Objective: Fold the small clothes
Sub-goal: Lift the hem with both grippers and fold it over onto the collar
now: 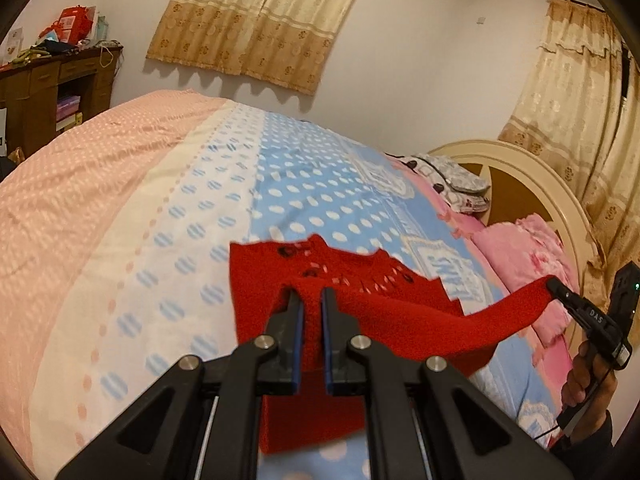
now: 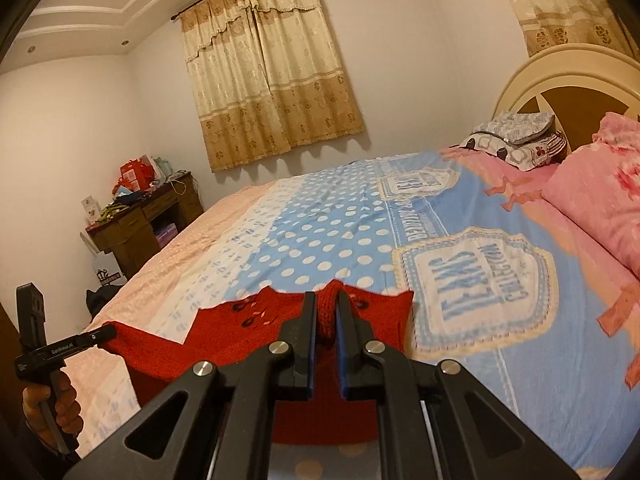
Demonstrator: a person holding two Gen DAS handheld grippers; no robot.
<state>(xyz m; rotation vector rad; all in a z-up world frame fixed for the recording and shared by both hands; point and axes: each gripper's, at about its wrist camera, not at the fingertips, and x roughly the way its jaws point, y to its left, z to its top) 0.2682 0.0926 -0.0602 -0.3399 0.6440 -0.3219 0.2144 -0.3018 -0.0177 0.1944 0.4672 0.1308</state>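
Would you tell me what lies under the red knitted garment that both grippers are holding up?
Under the red knitted garment is the bedspread, blue with white dots there. The left gripper and right gripper are shut on it. The bedspread directly beneath the cloth is covered.

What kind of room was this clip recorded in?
A home bedroom, most likely: a large bed with a polka-dot cover and pink pillows, a curved headboard, curtained windows, and a cluttered wooden desk in the corner.

Red knit garment (image 2: 256, 320) between two tools (image 2: 325, 300)
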